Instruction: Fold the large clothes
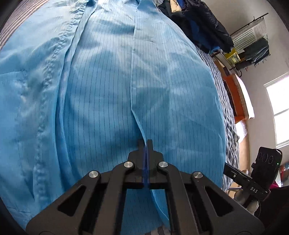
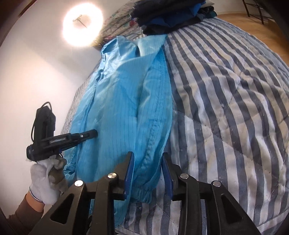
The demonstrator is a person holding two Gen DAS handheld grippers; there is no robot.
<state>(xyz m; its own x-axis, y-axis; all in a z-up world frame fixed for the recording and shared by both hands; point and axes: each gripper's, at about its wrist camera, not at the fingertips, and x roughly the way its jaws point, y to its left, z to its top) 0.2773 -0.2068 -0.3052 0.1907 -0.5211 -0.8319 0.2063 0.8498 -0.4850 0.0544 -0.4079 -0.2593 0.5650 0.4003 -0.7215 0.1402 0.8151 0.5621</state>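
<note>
Striped in navy and white, a quilted bed cover [image 2: 225, 101] carries everything, under a white wall lit by a bright ring lamp [image 2: 82, 26]. At the left gripper [image 1: 145, 144], the jaws are pressed together on a raised fold of the light blue garment [image 1: 108, 81], a ridge of cloth running up out of the blue pads and away along the middle of the fabric. From the right wrist view, this gripper reaches in from the left, held level over the garment by a white-gloved hand [image 2: 45, 180] with a brown sleeve behind it. The right gripper [image 2: 147, 159] has its jaws apart, straddling the gathered cuff end of a sleeve [image 2: 144, 195] that lies between the two blue pads; whether the pads touch the cloth cannot be told. The garment lies stretched lengthwise on the bed, near its left edge, collar at the far end, the sleeve folded down along its right side. Its fabric is thin and slightly shiny, marked with fine dark pinstripes, with puckered double-stitched seams and soft wrinkles. Beyond the collar, at the head of the bed, sits a pile of dark clothes [image 2: 171, 16] in navy, black and blue. Farther off in the left wrist view stand a metal rack [image 1: 252, 41] and a bright window [image 1: 280, 108].
</note>
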